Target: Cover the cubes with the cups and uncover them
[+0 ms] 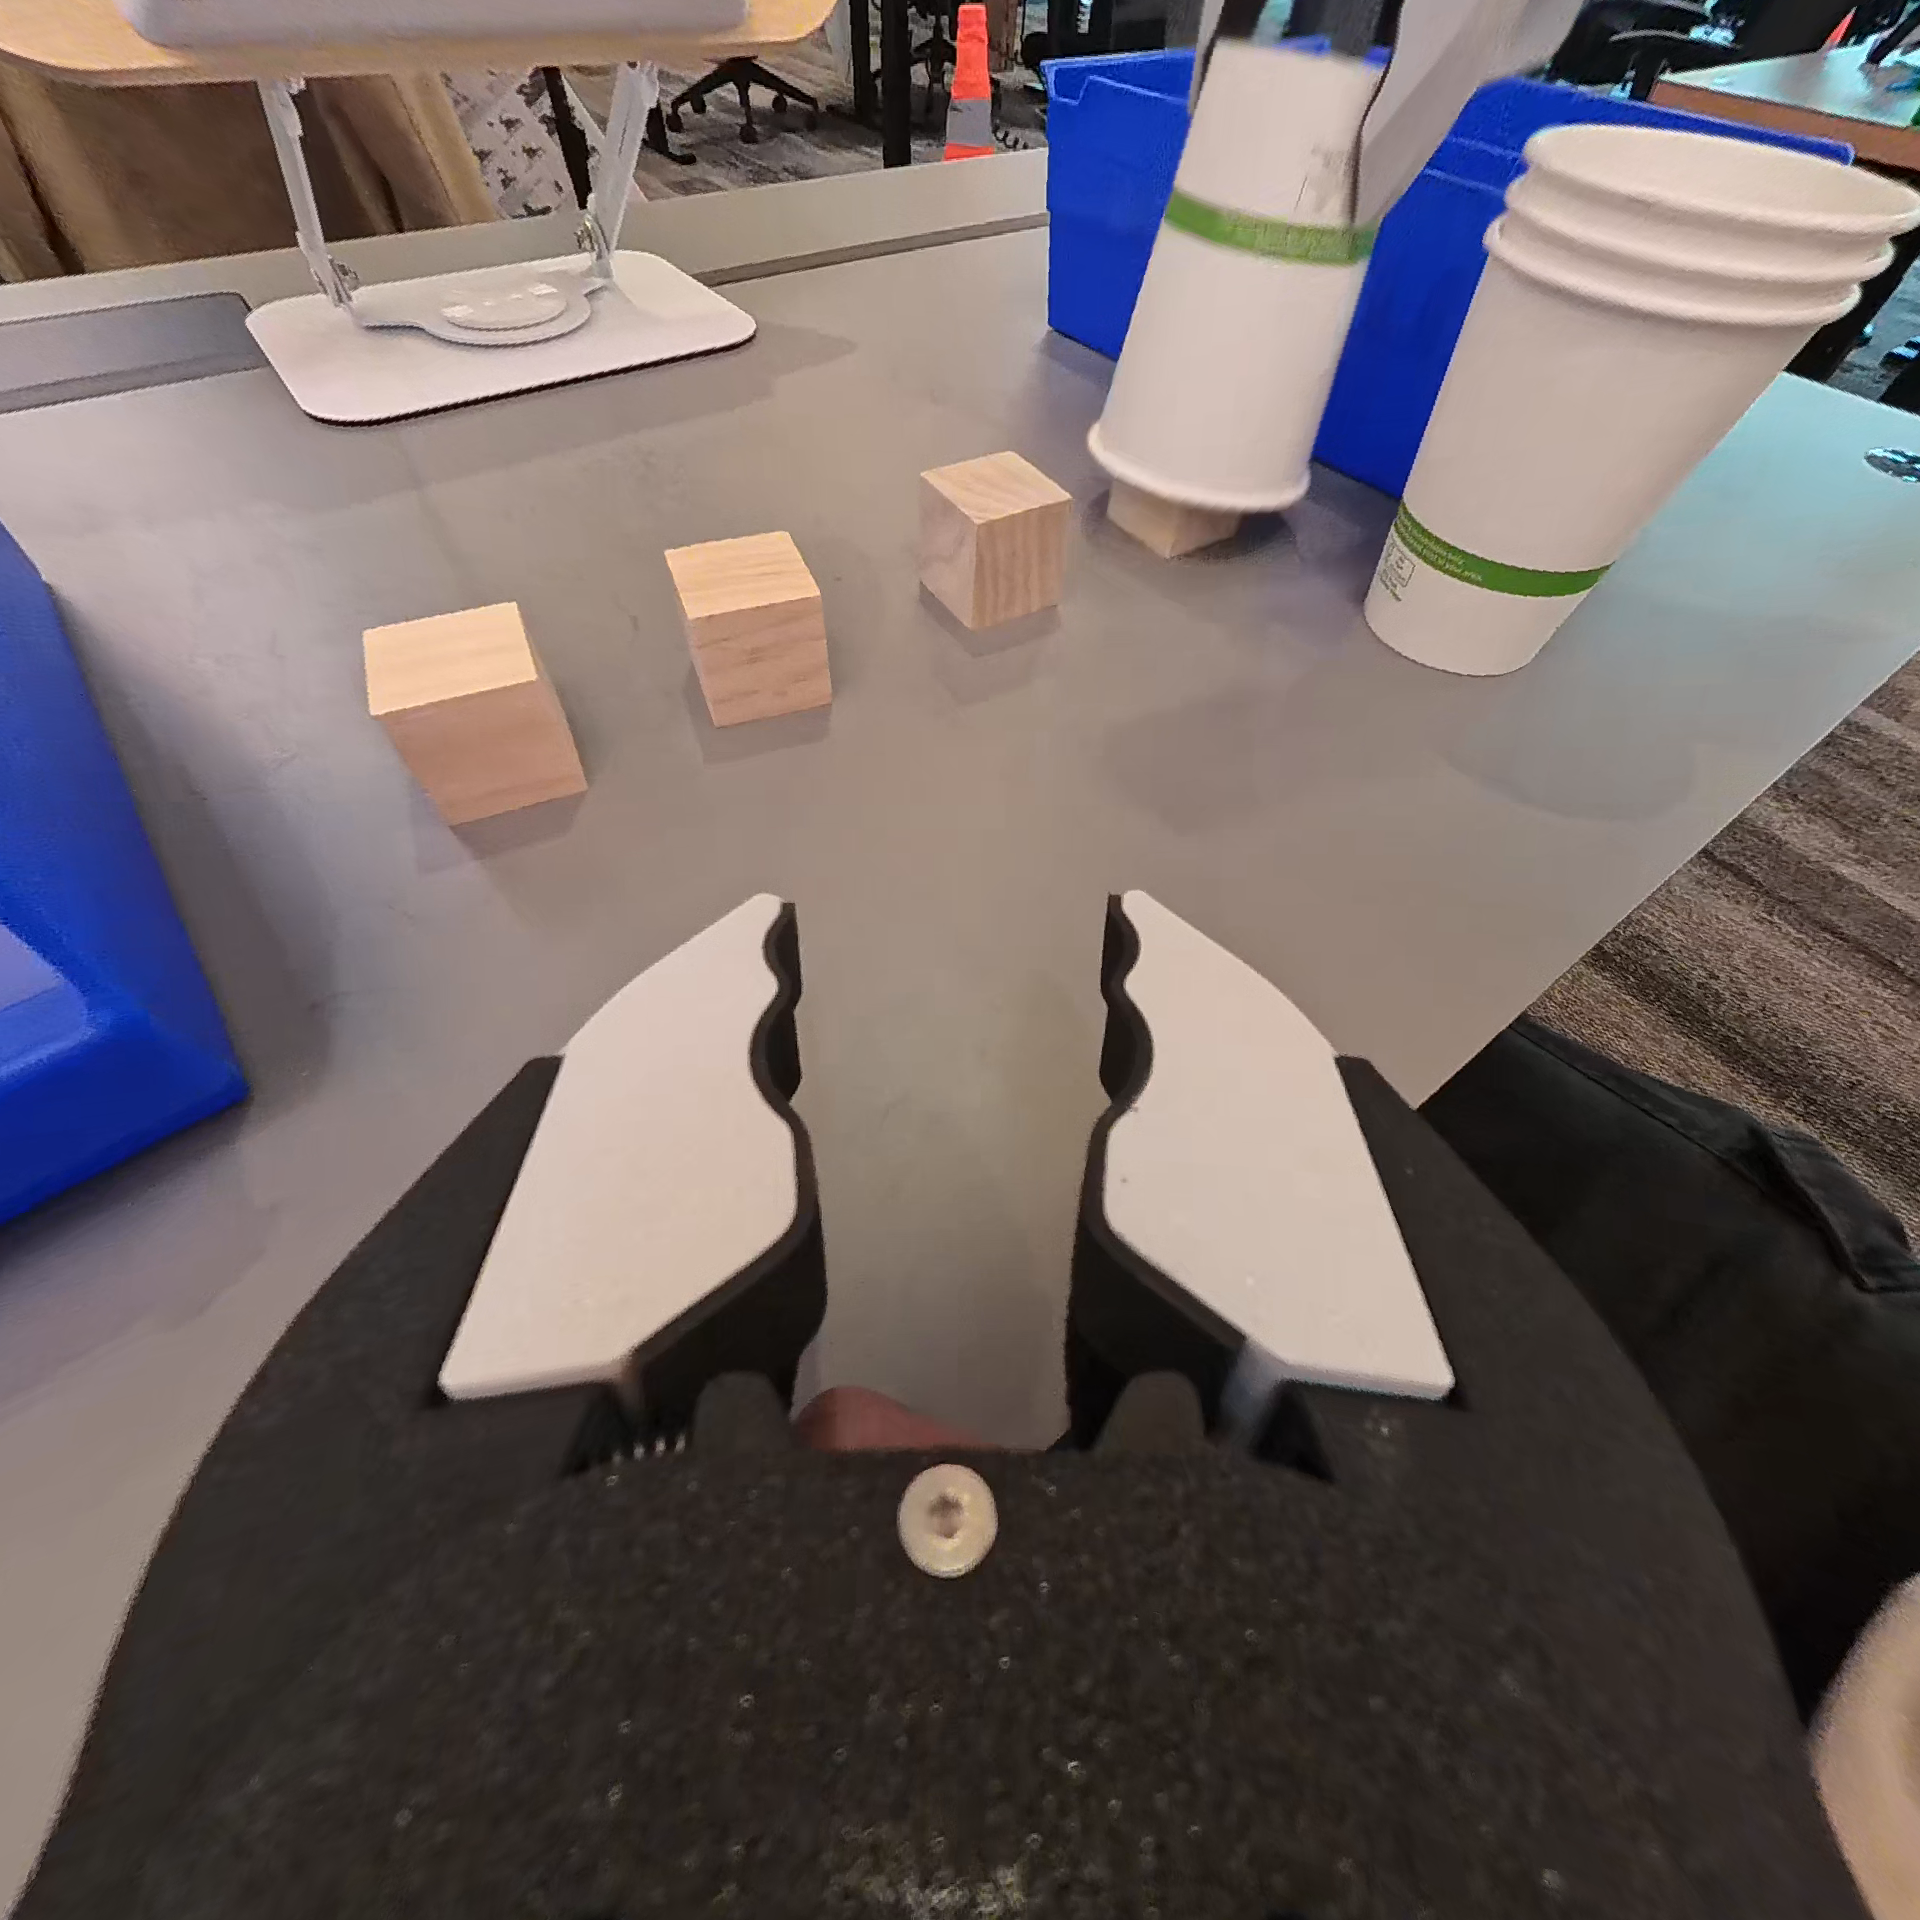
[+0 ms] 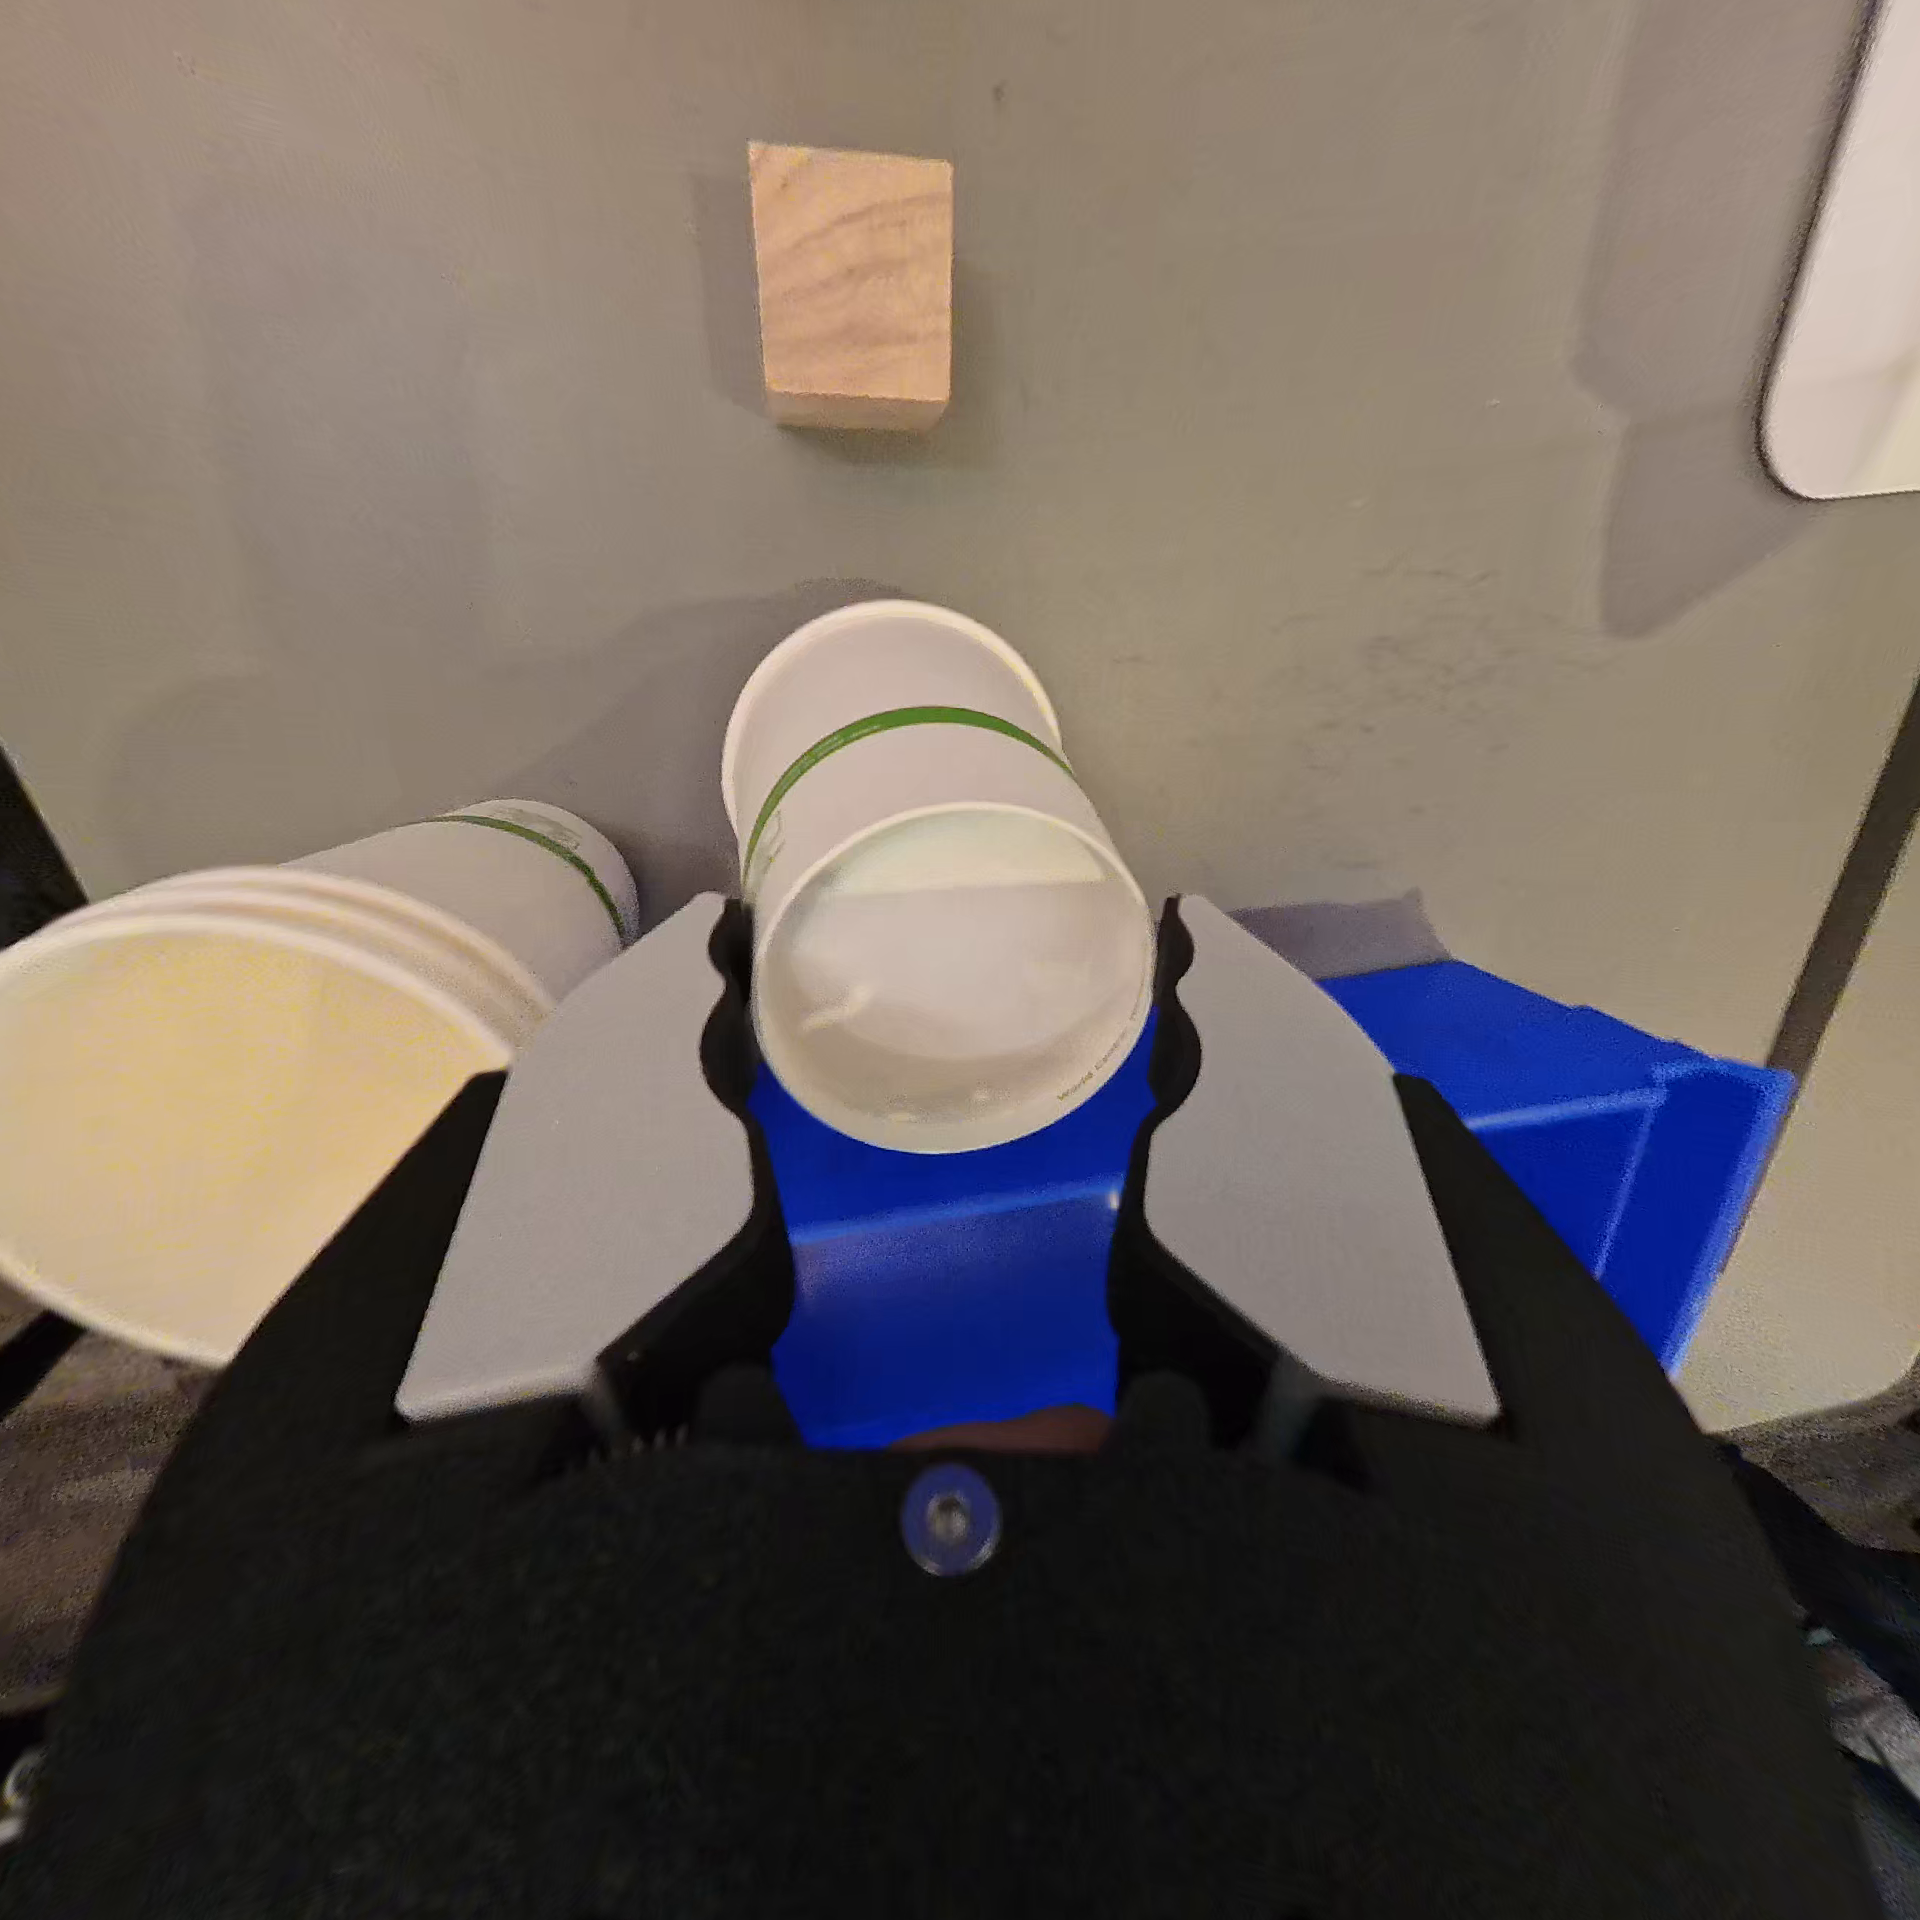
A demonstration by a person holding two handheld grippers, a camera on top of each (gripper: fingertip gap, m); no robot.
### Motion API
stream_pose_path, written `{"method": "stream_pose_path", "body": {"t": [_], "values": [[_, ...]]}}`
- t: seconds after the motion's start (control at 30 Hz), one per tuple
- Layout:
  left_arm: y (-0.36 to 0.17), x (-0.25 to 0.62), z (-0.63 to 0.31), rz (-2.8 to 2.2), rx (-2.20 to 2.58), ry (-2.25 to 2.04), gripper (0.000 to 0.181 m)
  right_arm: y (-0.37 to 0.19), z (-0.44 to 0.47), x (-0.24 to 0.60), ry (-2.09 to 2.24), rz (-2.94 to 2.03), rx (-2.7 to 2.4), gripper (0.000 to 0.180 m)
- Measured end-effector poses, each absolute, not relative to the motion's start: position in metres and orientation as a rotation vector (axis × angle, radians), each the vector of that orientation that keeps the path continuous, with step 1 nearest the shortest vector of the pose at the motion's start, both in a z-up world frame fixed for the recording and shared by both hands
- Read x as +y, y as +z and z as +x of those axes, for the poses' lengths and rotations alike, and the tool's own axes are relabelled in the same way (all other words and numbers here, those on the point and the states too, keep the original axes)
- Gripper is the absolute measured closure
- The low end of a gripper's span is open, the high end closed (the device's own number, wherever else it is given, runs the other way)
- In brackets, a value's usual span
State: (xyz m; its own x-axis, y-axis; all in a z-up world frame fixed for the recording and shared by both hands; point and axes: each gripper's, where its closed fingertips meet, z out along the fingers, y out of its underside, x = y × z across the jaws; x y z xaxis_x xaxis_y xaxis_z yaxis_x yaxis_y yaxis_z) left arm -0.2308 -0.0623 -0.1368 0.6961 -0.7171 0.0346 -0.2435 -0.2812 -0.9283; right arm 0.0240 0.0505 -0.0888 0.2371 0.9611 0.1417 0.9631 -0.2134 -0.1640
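Observation:
Wooden cubes stand in a row on the grey table [image 1: 935,831]: a left cube [image 1: 473,712], a middle cube [image 1: 750,627], a third cube [image 1: 992,538] and a fourth cube [image 1: 1174,525]. My right gripper [image 2: 951,966] is shut on the base of an upside-down white paper cup [image 2: 914,831] with a green band, also seen in the left wrist view [image 1: 1226,312]. The cup hangs tilted, just above the fourth cube, hiding its top. One uncovered cube [image 2: 852,281] shows beyond the cup. My left gripper [image 1: 951,935] is open and empty, near the table's front.
A stack of upright white cups [image 1: 1600,416] stands at the right, also in the right wrist view [image 2: 260,1070]. A blue bin [image 1: 1403,312] sits behind the cups, another blue bin [image 1: 94,987] at the left. A white stand base [image 1: 499,332] is at the back. The table edge [image 1: 1662,852] runs on the right.

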Motion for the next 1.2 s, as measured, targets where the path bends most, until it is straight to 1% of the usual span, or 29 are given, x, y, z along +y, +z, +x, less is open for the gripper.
{"method": "stream_pose_path", "body": {"t": [0.17, 0.3, 0.37, 0.57, 0.73, 0.83, 0.9, 1.1, 1.13, 1.17, 1.2], "values": [[-0.137, -0.063, -0.227, -1.833, 0.781, -0.555, 0.125, -0.033, 0.027, 0.039, 0.062, -2.206, -1.651, 0.105], [-0.126, -0.063, -0.223, -1.782, 0.822, -0.573, 0.125, 0.020, 0.010, 0.025, 0.234, -2.043, -1.418, 0.105], [-0.116, -0.063, -0.217, -1.750, 0.851, -0.624, 0.126, 0.037, -0.003, 0.014, 0.340, -1.968, -1.304, 0.105], [-0.070, -0.075, -0.189, -1.605, 1.015, -0.866, 0.127, 0.046, -0.043, -0.022, 0.703, -1.876, -1.003, 0.105], [-0.042, -0.081, -0.161, -1.506, 1.058, -1.039, 0.127, 0.037, -0.069, -0.037, 0.995, -1.911, -0.795, 0.105], [-0.030, -0.077, -0.150, -1.450, 1.042, -1.052, 0.127, 0.038, -0.088, -0.047, 1.188, -1.898, -0.729, 0.105], [-0.021, -0.076, -0.147, -1.419, 1.026, -1.064, 0.129, 0.033, -0.095, -0.049, 1.188, -1.908, -0.719, 0.105], [0.000, -0.086, -0.158, -1.315, 1.018, -1.161, 0.147, 0.024, -0.116, -0.060, 1.255, -1.885, -0.682, 0.105], [0.002, -0.088, -0.161, -1.303, 1.027, -1.181, 0.157, 0.020, -0.119, -0.061, 1.243, -1.890, -0.671, 0.105], [0.004, -0.091, -0.164, -1.289, 1.043, -1.202, 0.174, 0.015, -0.120, -0.062, 1.223, -1.897, -0.671, 0.105], [0.005, -0.093, -0.167, -1.290, 1.059, -1.225, 0.175, 0.013, -0.122, -0.065, 1.226, -1.885, -0.681, 0.105]]}}
